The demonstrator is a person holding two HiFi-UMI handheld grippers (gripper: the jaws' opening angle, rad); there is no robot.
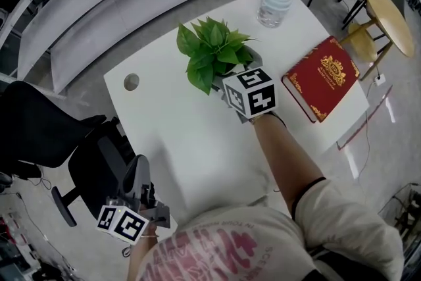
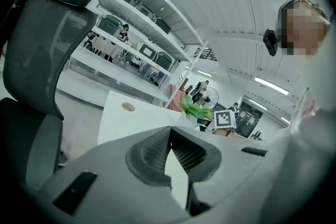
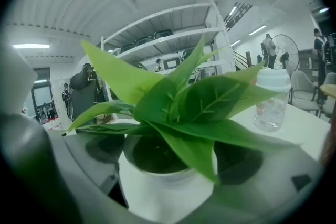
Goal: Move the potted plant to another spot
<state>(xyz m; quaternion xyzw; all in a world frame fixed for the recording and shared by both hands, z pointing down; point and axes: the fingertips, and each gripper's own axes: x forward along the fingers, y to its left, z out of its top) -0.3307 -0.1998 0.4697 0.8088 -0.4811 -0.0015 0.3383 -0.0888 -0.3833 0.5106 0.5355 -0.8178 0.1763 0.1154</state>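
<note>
Book (image 1: 317, 90) — red, gold crest, lettering illegible, potted plant (image 1: 214, 52) near

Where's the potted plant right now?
The green-leafed plant in its white pot stands on the white table, mid-frame in the head view, between the right gripper's jaws, a clear plastic bottle beyond it and a red book at right.
</note>
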